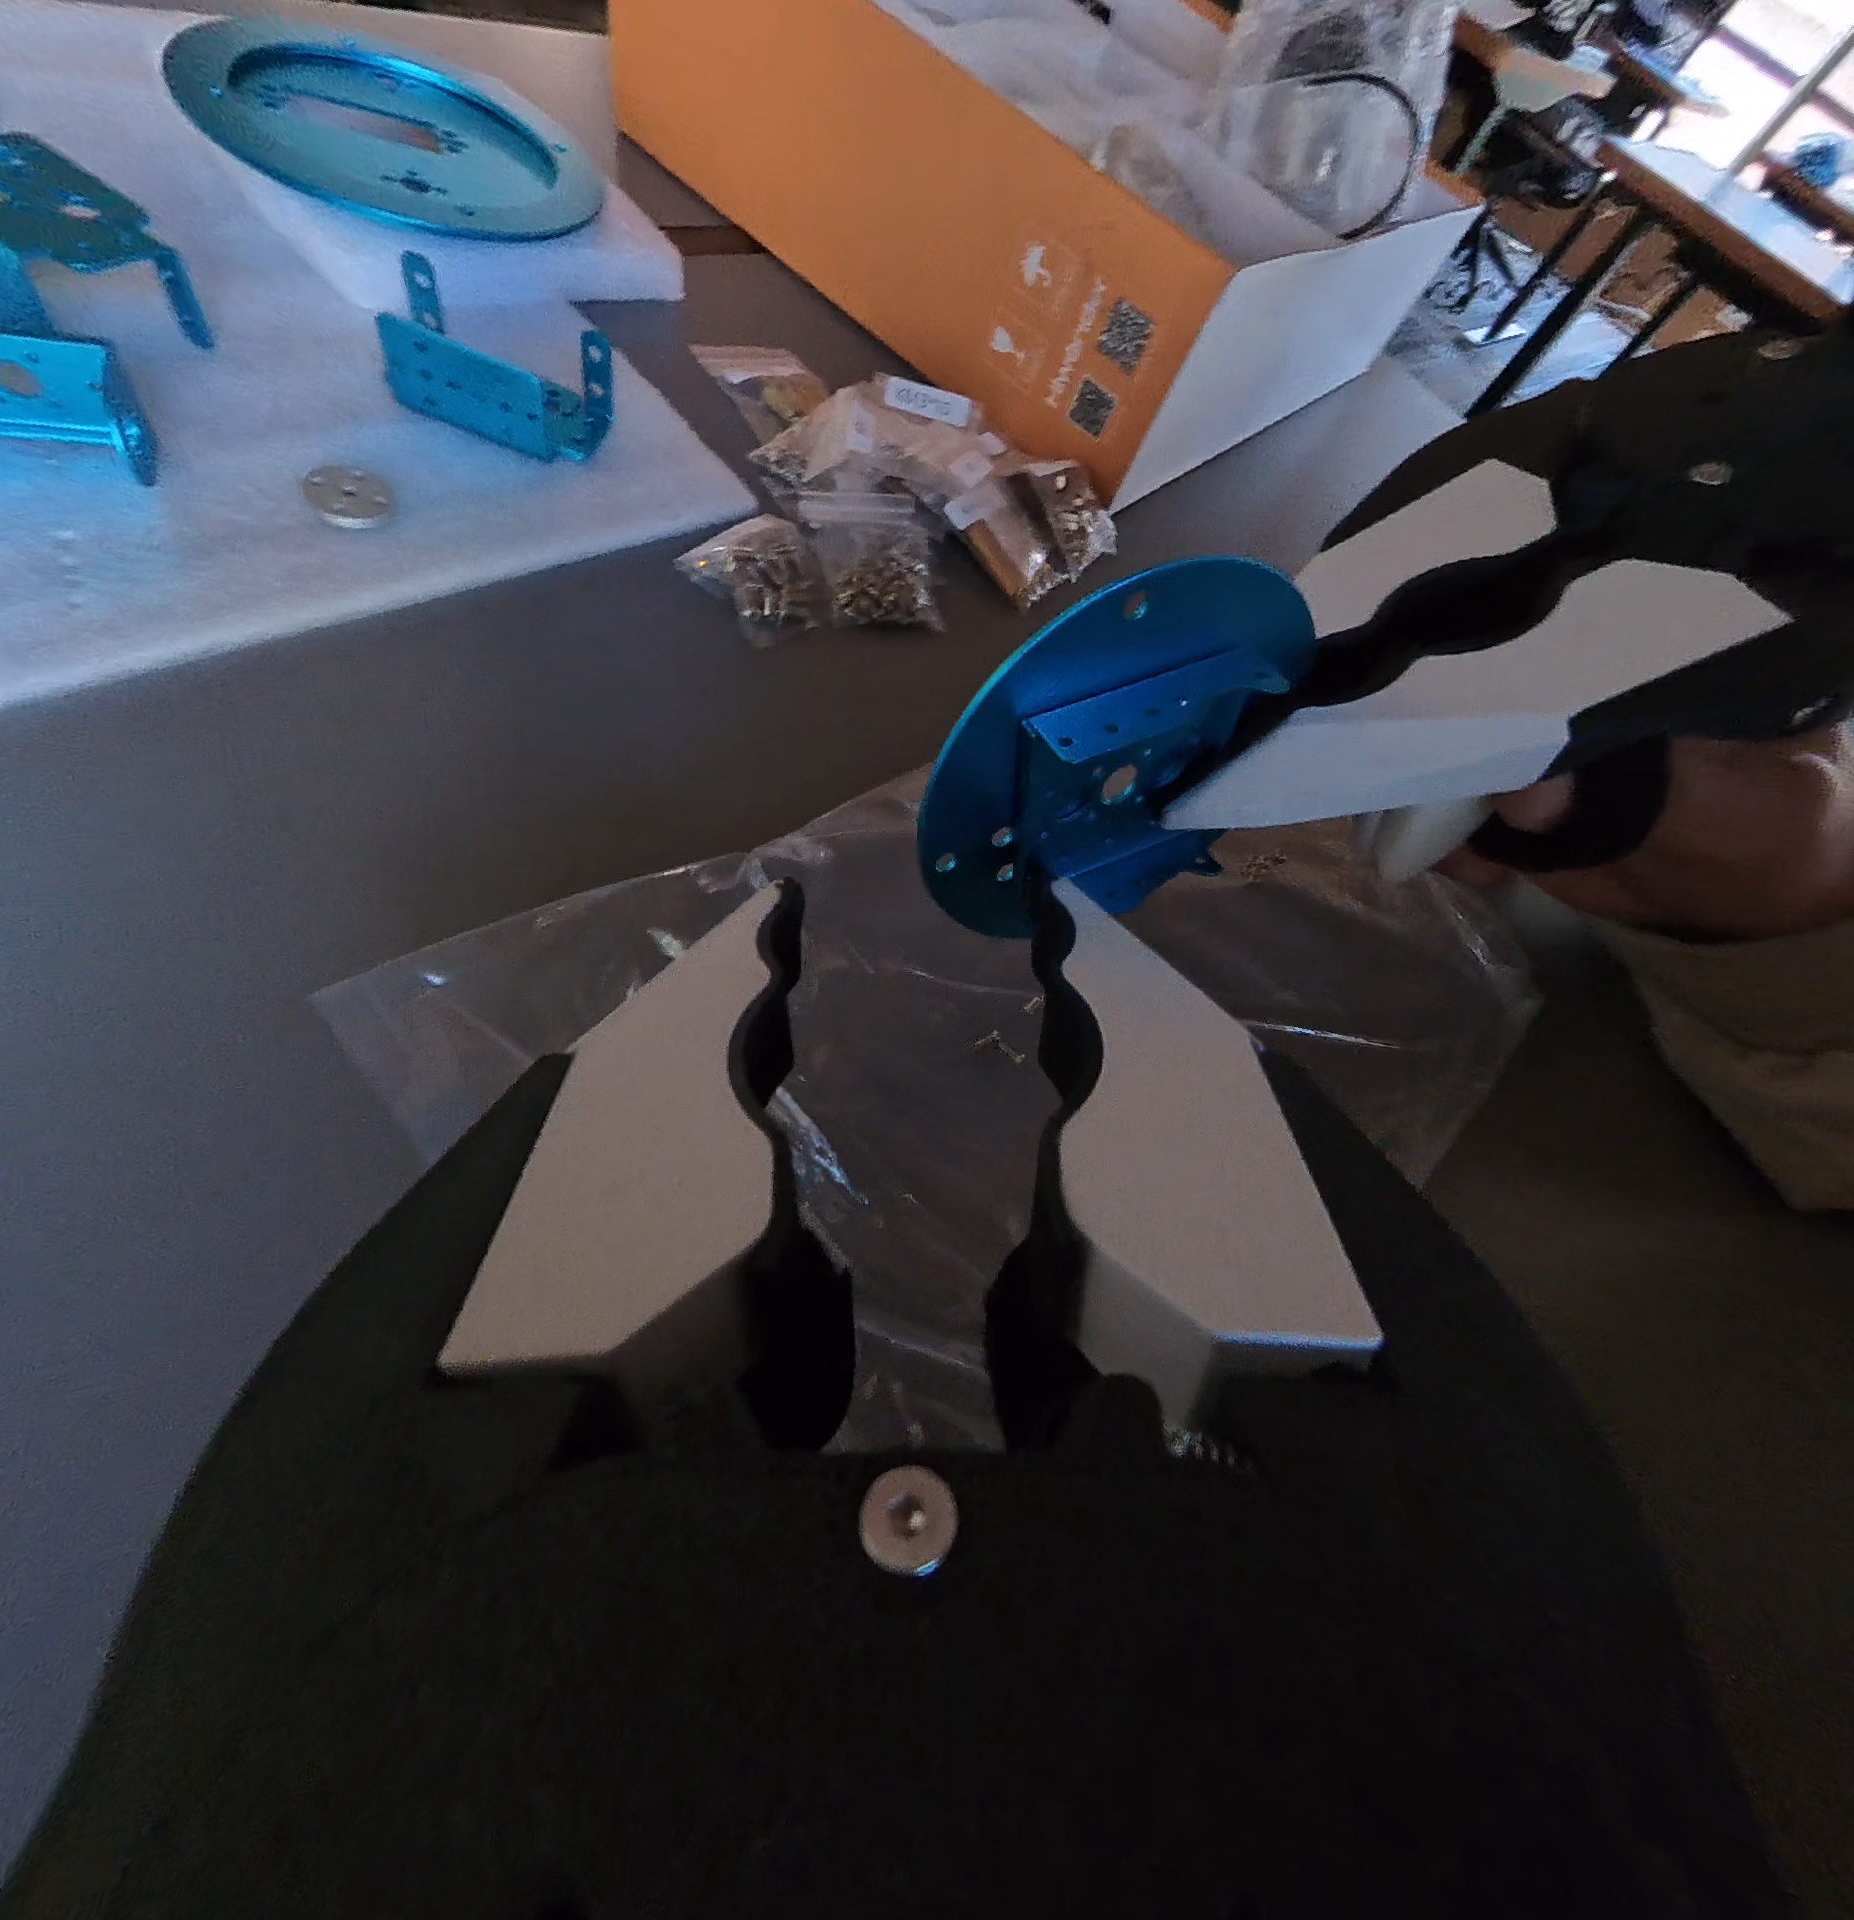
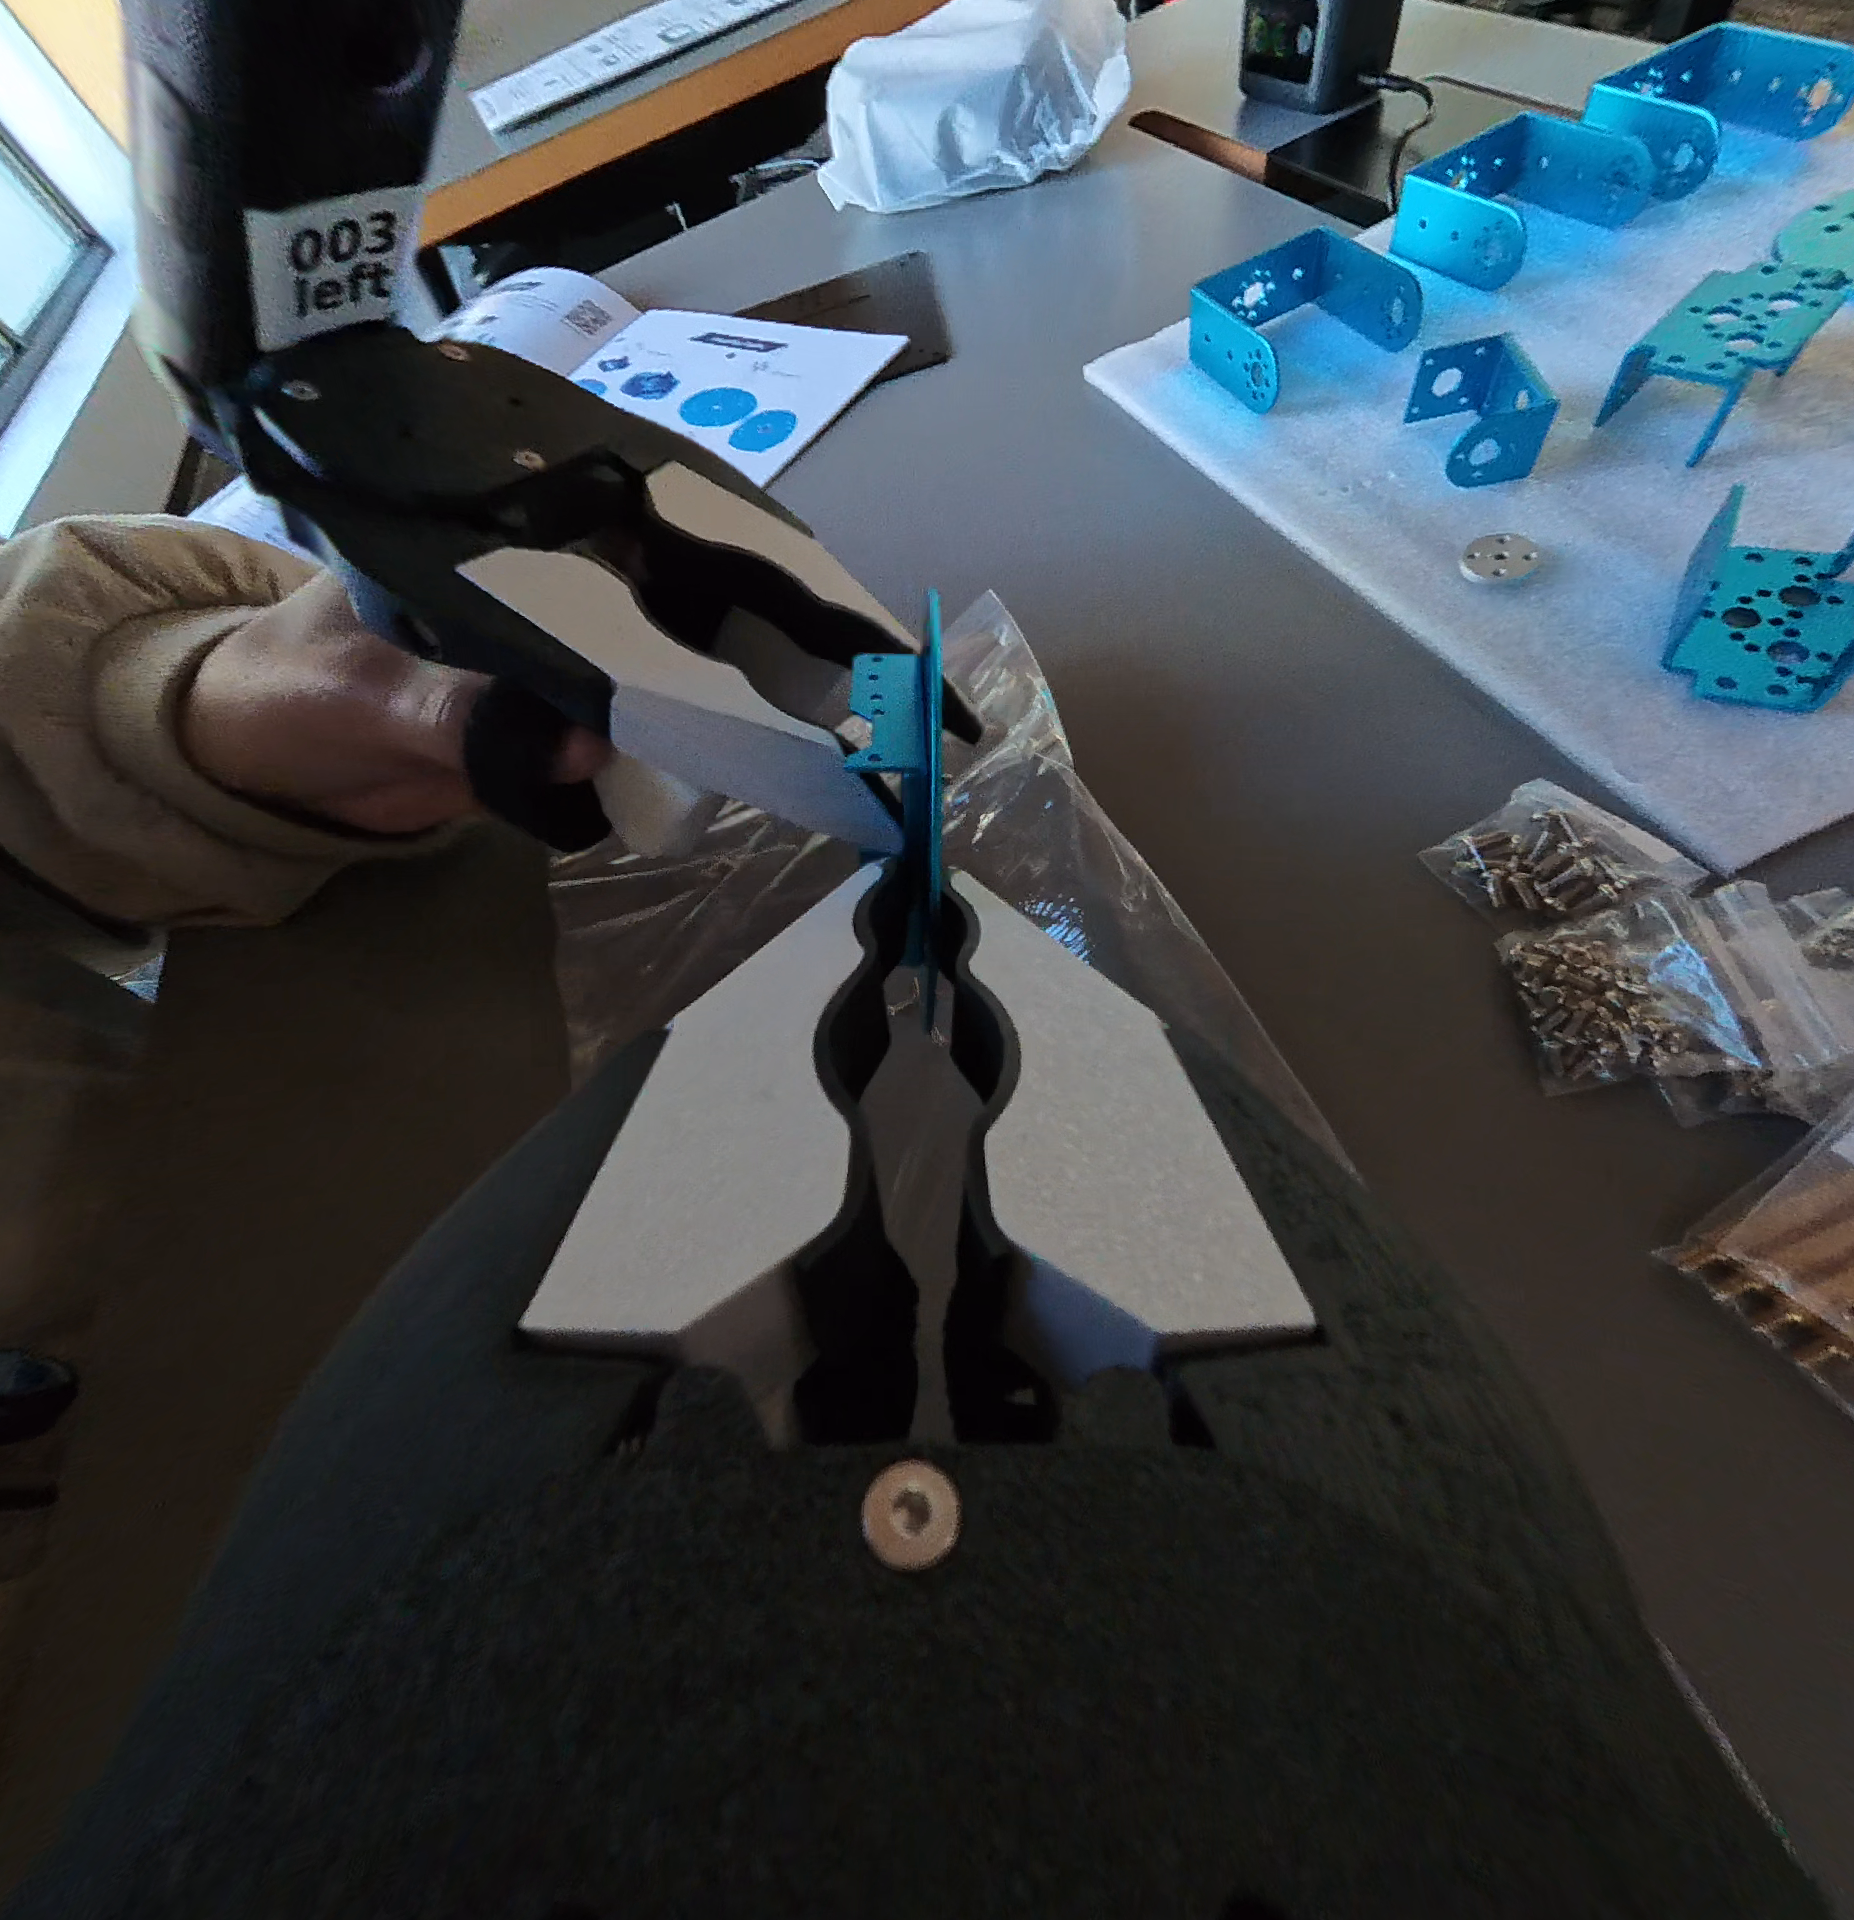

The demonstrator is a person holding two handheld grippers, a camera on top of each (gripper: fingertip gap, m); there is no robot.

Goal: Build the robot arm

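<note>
A blue metal disc with a blue perforated bracket fixed to its face is held up above the grey table. My right gripper is shut on the disc's rim; the disc shows edge-on between its fingers. It enters the left wrist view from the right. My left gripper is open, its right fingertip touching the bracket side at the disc's lower edge. In the right wrist view it straddles the disc and bracket.
A clear plastic bag with a few loose screws lies below. A white foam sheet carries several blue brackets, a blue ring and a silver hub. Screw bags, an orange box and a booklet lie around.
</note>
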